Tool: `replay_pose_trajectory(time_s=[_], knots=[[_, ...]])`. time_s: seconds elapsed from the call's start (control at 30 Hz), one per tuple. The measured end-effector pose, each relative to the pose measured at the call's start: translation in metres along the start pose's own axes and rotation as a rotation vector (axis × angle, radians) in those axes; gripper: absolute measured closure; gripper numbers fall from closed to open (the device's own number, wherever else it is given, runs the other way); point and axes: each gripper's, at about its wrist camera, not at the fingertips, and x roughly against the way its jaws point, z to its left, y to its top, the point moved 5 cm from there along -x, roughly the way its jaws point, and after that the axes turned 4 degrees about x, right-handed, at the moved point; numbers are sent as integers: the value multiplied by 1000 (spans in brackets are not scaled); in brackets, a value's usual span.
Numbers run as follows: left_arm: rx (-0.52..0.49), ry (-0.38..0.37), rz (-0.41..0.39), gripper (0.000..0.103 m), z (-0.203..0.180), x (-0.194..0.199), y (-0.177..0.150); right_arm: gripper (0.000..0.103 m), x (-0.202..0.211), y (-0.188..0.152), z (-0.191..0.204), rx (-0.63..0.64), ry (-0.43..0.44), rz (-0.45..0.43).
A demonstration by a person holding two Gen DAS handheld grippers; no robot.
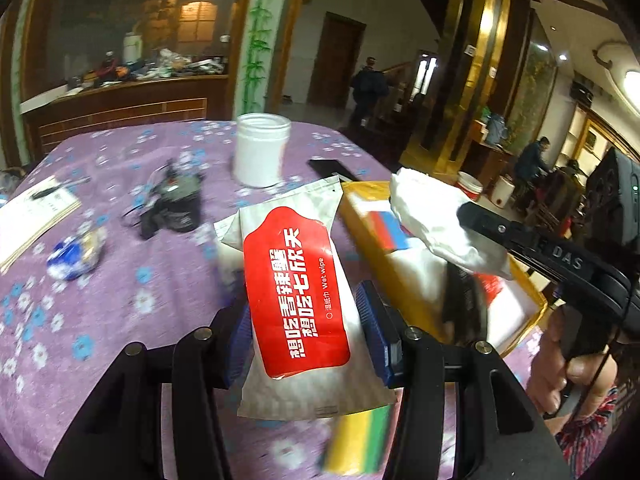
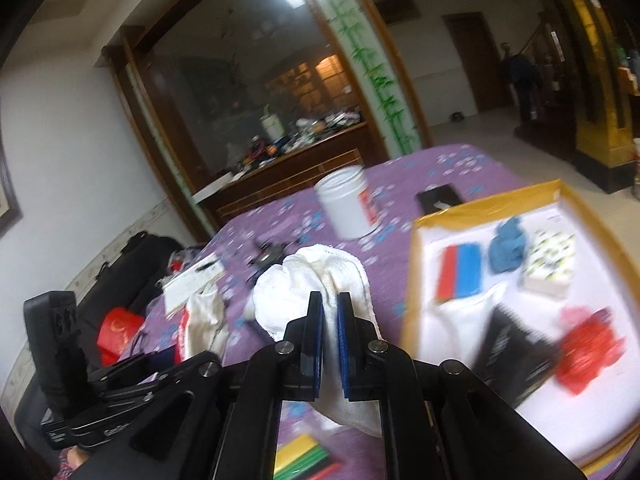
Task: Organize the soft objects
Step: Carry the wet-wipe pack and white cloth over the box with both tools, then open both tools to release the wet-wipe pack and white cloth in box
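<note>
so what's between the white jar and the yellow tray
A flat black object lies on the purple cloth between jar and tray; right wrist view shows it.

The left gripper [image 1: 302,344] is clamped, blue pads pressing a packet between them. The right gripper [image 2: 330,344] is nearly closed, pinching cloth, pointing slightly downward.

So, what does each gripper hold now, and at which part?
The left gripper holds the wet wipe pack by its two long sides, near its lower end. The right gripper pinches the white cloth at a bunched fold.
</note>
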Motion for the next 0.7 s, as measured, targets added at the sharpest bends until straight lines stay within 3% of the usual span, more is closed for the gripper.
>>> replay_pose_trajectory(time_s=[0.33, 0.5, 0.7], knots=[[-103, -74, 47, 55, -78, -40, 23, 96, 24, 39, -76, -121, -129, -82], [-115, -113, 94, 55, -110, -67, 28, 96, 26, 53, -111, -184, -190, -83], [-146, -97, 144, 55, -132, -105, 22, 96, 10, 66, -148, -258, -285, -50]])
